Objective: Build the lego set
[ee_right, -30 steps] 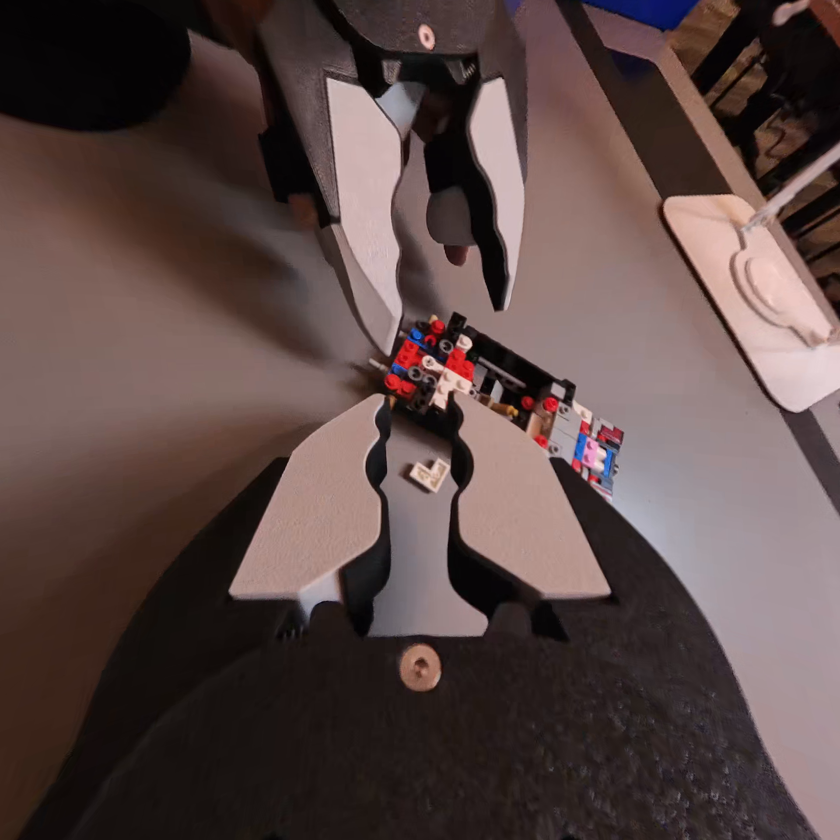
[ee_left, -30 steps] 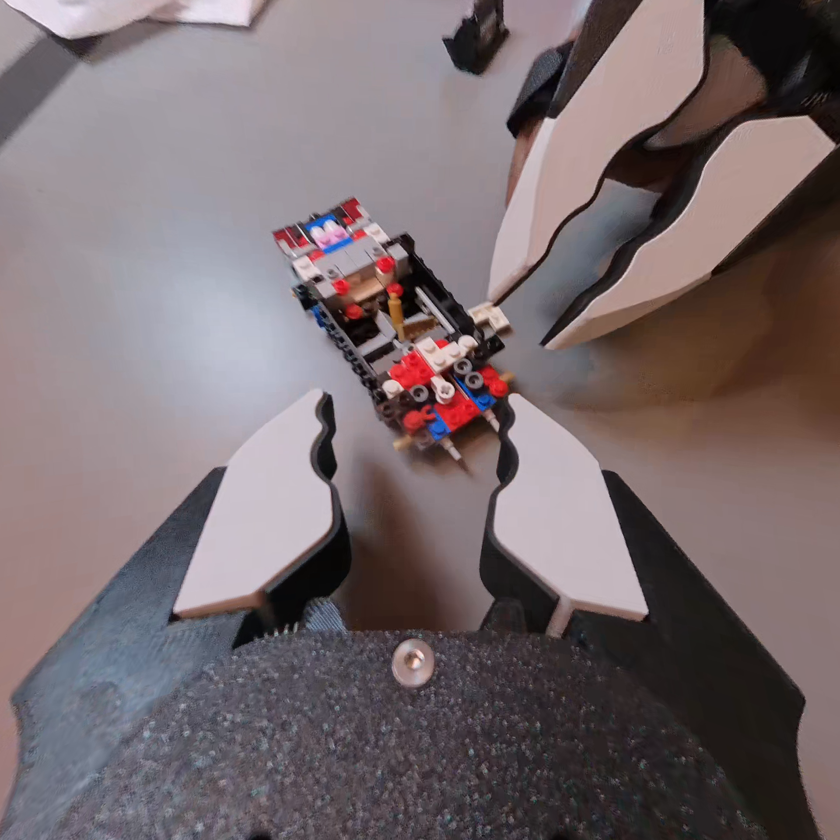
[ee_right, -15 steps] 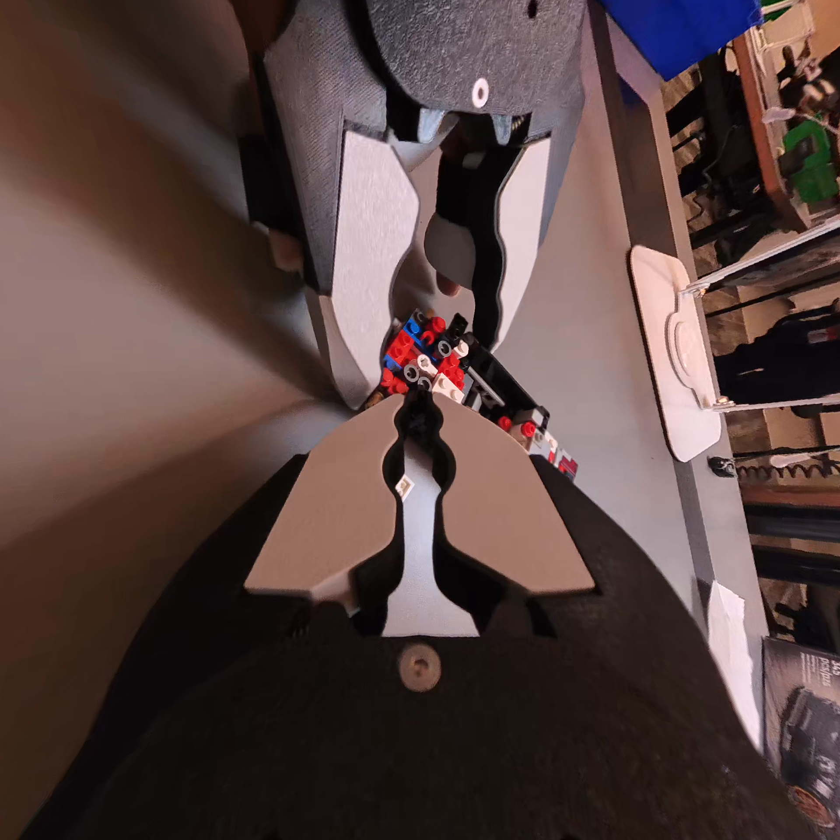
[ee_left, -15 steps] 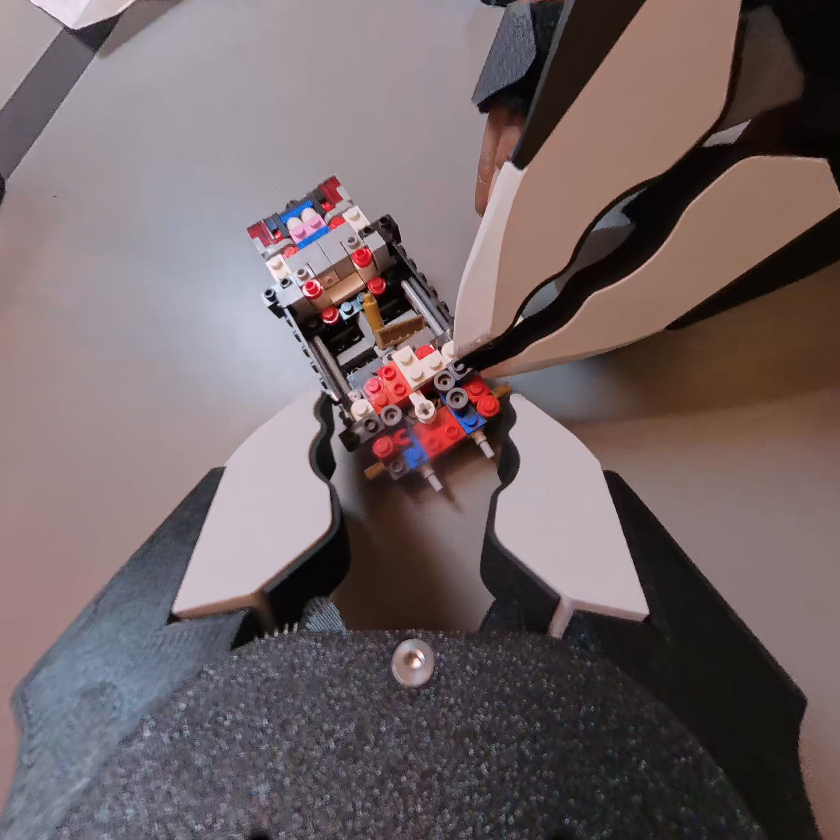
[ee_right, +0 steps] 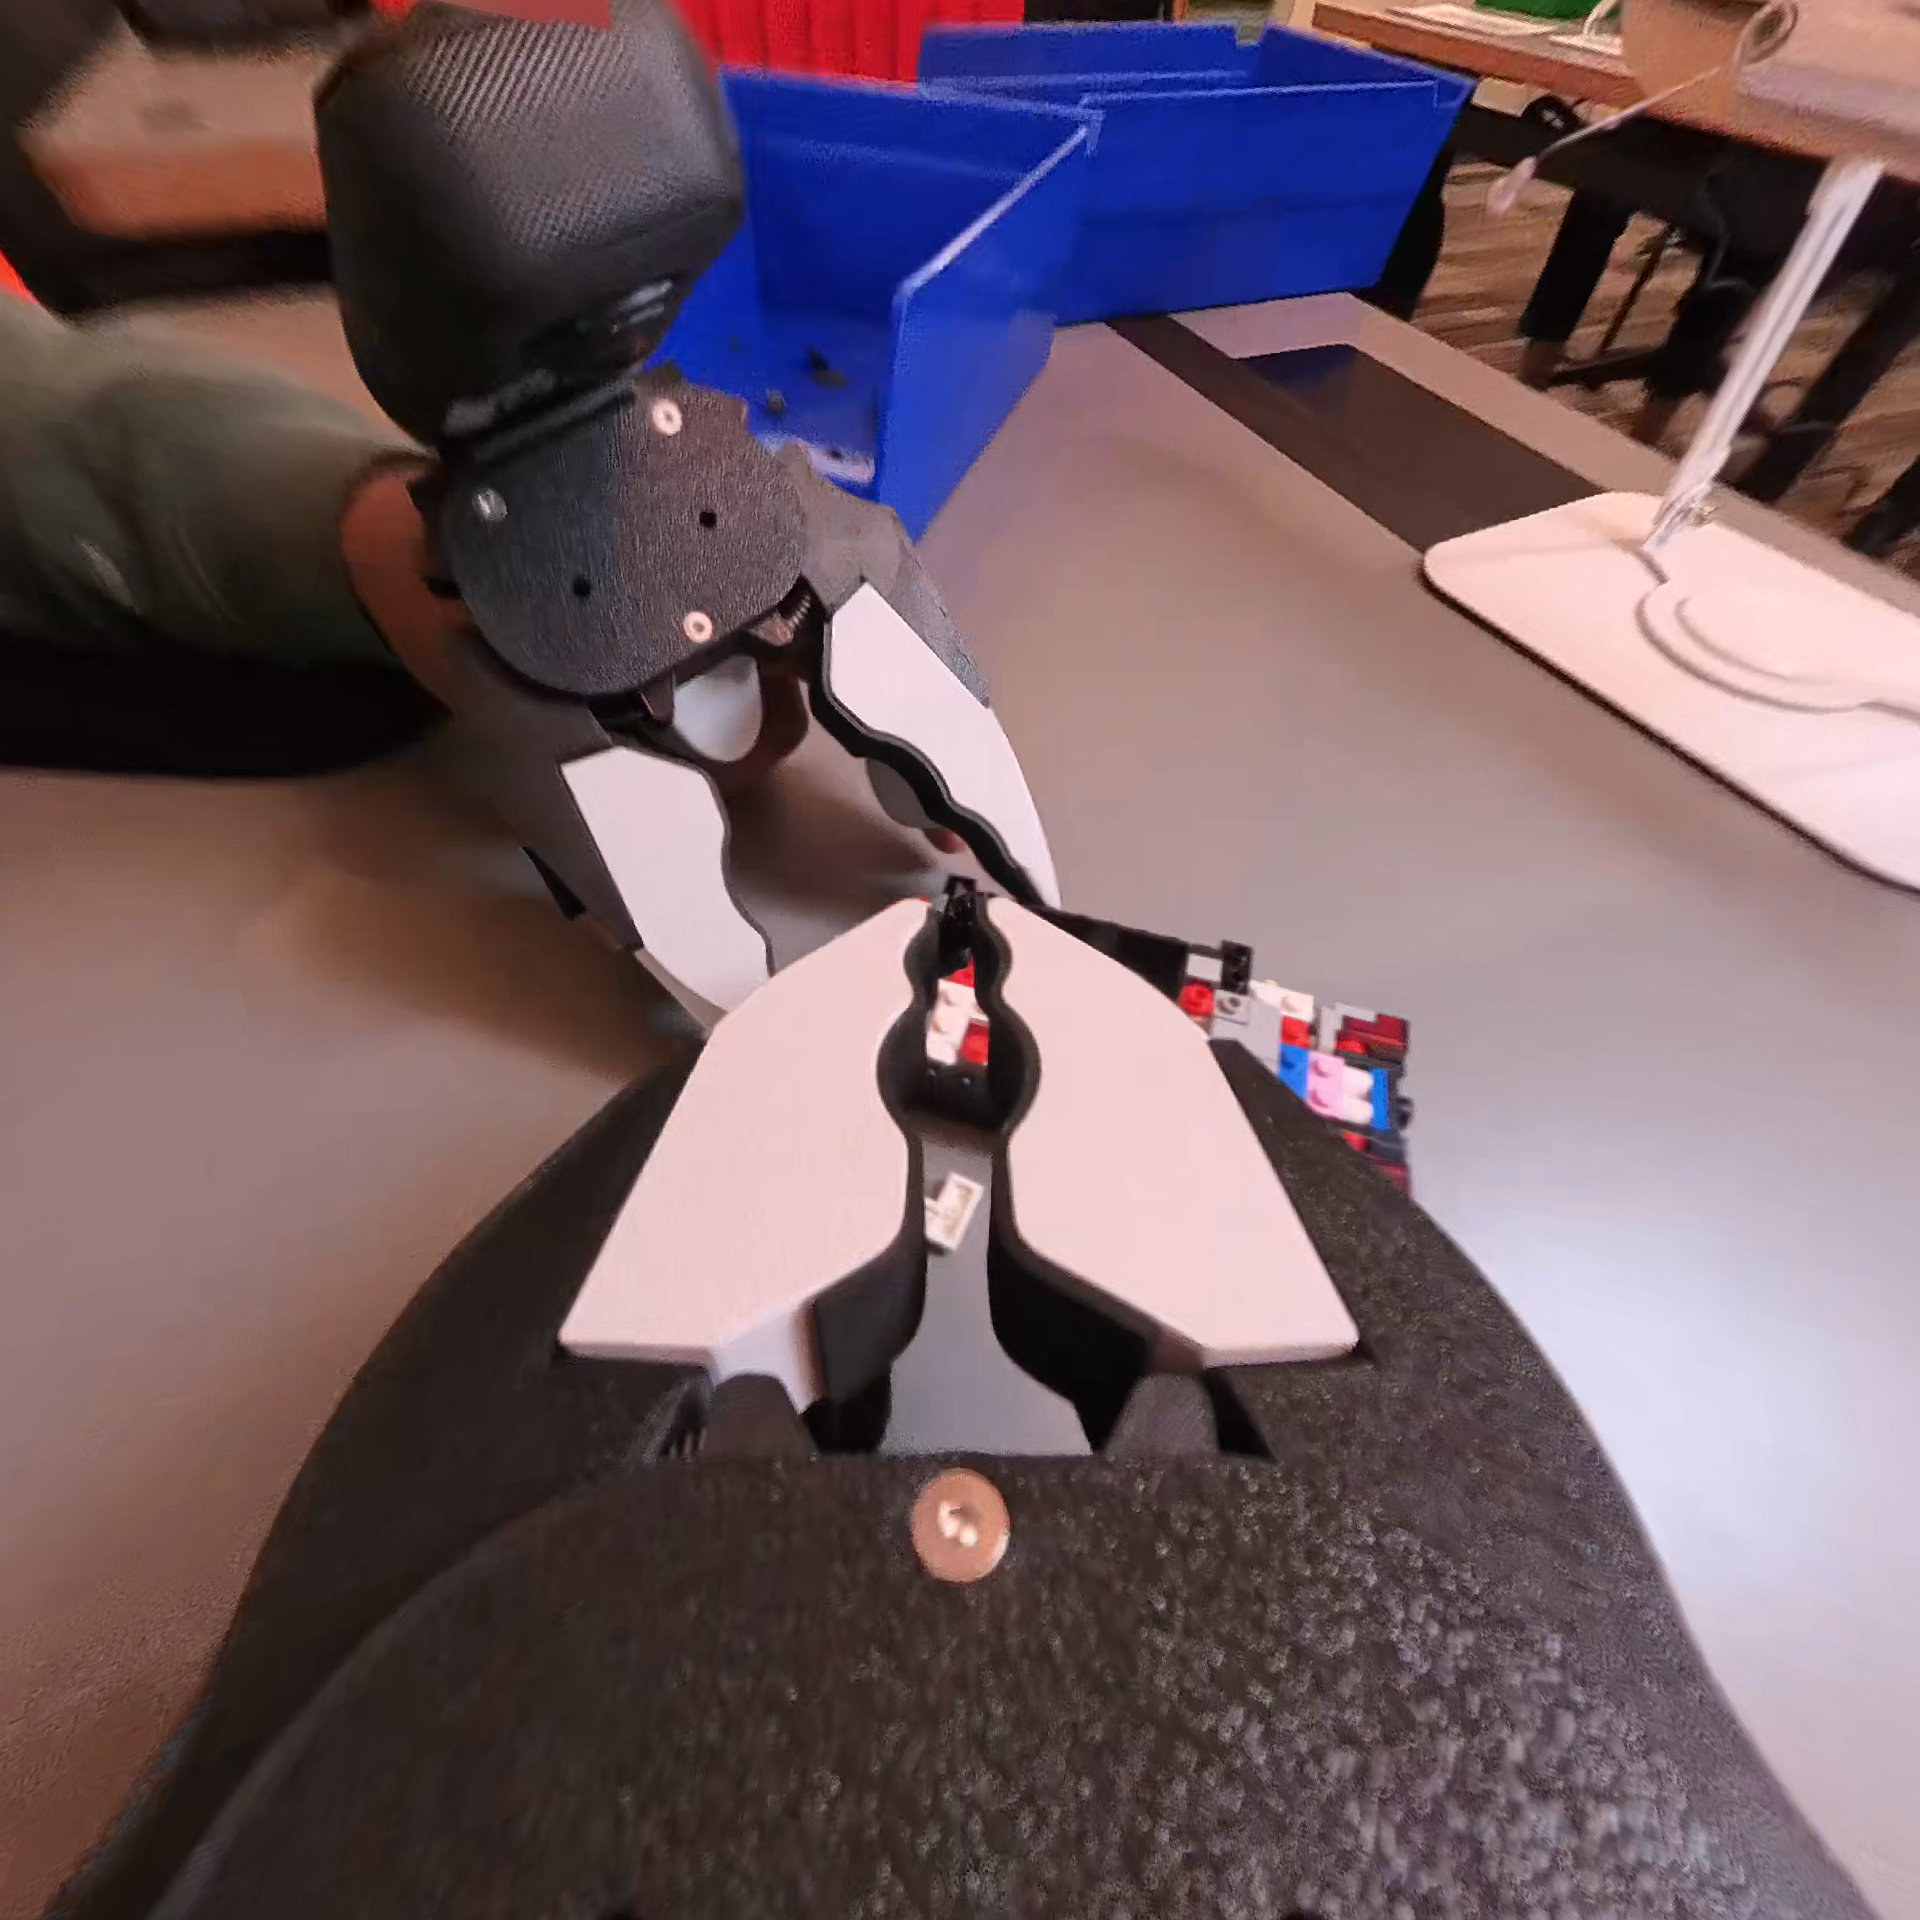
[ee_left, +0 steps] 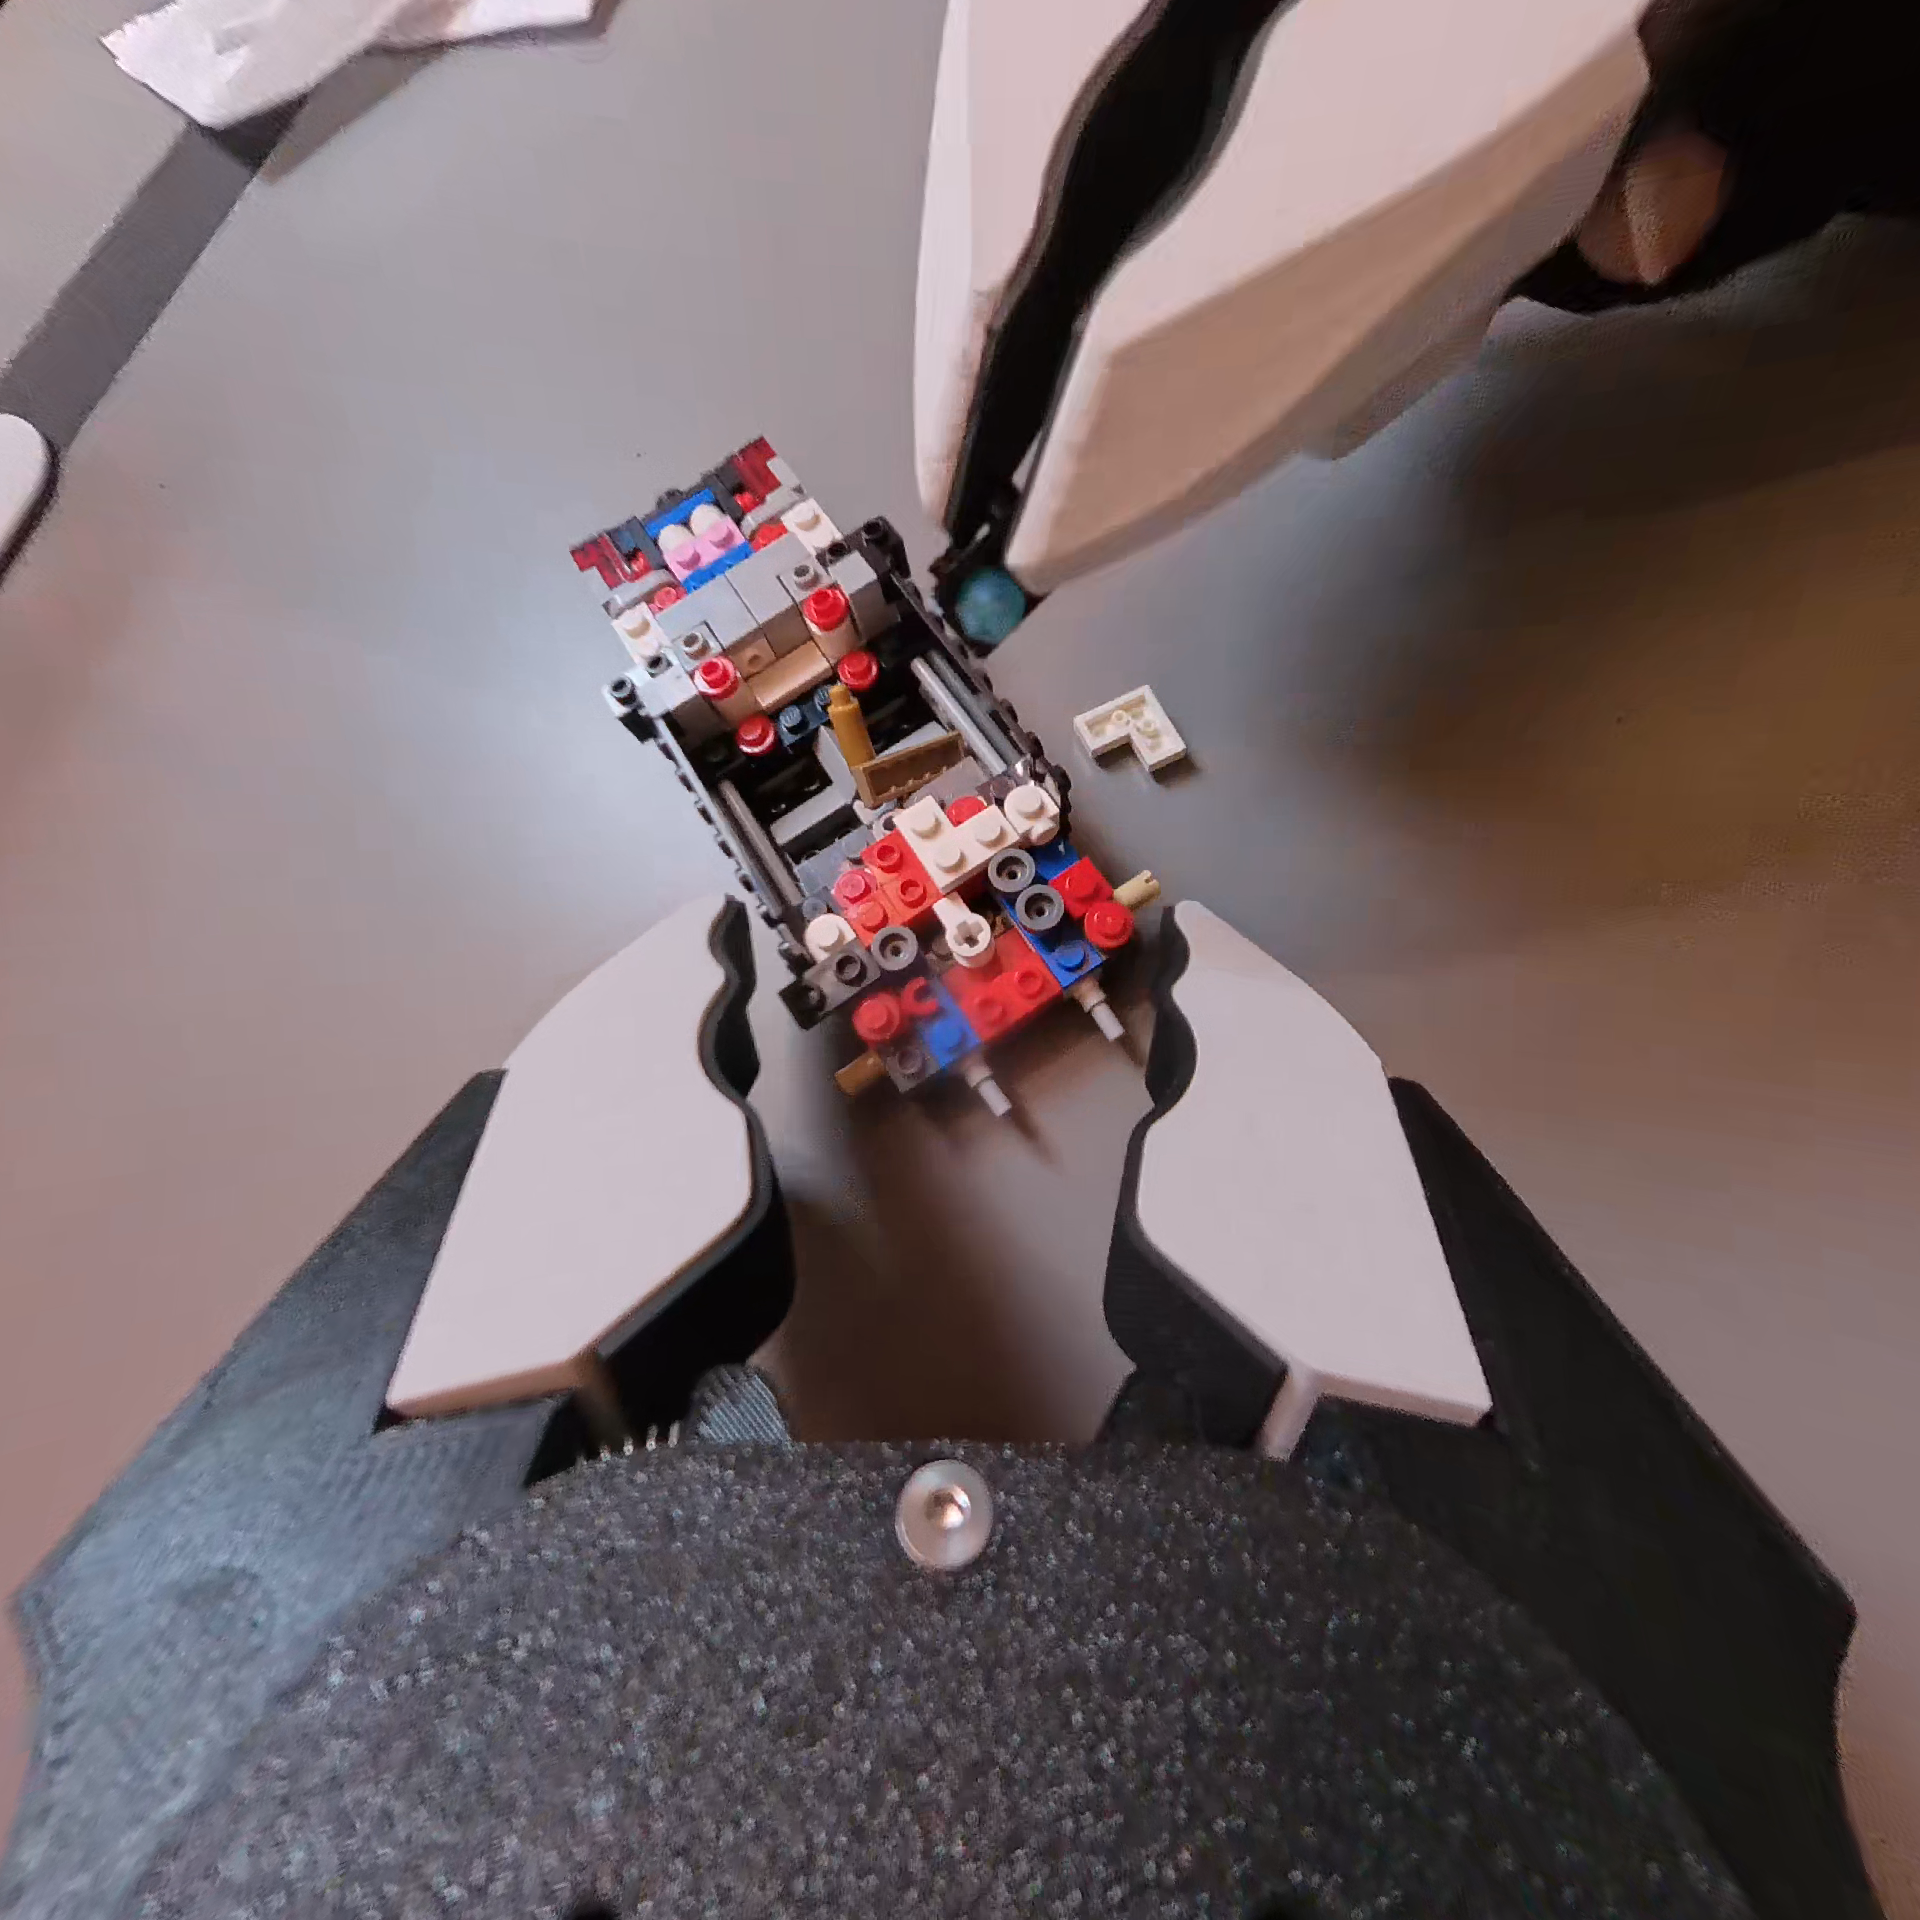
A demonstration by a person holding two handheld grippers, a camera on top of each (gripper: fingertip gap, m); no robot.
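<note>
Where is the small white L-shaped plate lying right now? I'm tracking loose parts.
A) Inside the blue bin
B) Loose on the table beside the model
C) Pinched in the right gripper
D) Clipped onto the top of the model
B: in the left wrist view the white L-shaped plate lies flat on the grey table, apart from the lego model, and the right gripper is not holding it.

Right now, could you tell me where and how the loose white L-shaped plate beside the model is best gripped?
The white L-shaped plate lies flat, studs up, apart from the lego model. I would come from above and pinch one straight arm across its thin side edges; the flat pose leaves little else to hold.
</note>
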